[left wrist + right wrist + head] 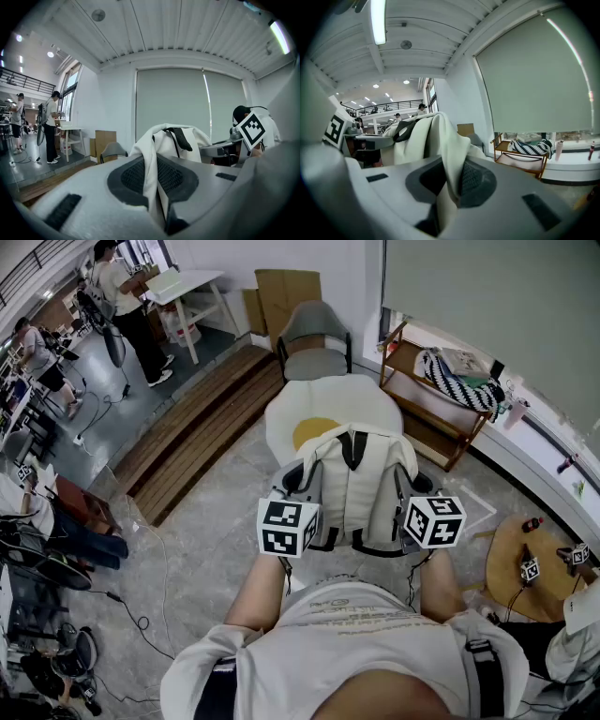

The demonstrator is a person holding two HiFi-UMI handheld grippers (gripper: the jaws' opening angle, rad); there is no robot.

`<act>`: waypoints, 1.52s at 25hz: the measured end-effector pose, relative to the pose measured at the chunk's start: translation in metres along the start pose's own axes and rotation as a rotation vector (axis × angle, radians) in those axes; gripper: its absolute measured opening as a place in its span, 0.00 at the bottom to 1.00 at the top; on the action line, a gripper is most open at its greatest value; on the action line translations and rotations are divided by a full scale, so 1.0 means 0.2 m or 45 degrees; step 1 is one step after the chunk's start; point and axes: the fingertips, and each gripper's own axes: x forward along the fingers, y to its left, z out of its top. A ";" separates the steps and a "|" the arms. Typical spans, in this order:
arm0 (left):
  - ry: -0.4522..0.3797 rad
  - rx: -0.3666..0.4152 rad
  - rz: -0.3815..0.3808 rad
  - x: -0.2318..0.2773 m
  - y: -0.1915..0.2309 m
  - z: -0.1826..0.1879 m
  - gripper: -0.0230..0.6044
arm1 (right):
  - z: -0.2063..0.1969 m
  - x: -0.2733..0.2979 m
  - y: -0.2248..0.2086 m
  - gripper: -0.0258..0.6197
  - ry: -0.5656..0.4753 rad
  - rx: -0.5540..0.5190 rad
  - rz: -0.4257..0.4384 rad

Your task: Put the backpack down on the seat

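Head view, left claw [155, 182] and right claw [451, 183] pinching white backpack [361, 488], seat [323, 401] beyond

**Layout: backpack between both grippers, in front of the seat**
The backpack [352, 488] is directly ahead of the person, with the left gripper [157, 185] clamped on its left side and the right gripper [450, 180] on its right. The seat [319, 409] lies just behind it, and a chair [314, 343] stands behind the seat. A slatted platform [202, 427] is left of the seat, a shelf unit [427, 404] right of it, and a round table [520, 568] at the person's right.
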 end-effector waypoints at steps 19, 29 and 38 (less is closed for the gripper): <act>0.041 -0.080 0.061 -0.06 0.15 -0.09 0.13 | -0.07 0.09 0.14 0.13 0.042 0.004 0.015; 0.025 -0.076 0.010 -0.15 0.35 -0.08 0.13 | -0.06 0.17 0.34 0.13 0.023 0.038 -0.023; 0.042 -0.082 -0.029 -0.17 0.45 -0.10 0.13 | -0.10 0.22 0.43 0.13 0.048 0.079 -0.050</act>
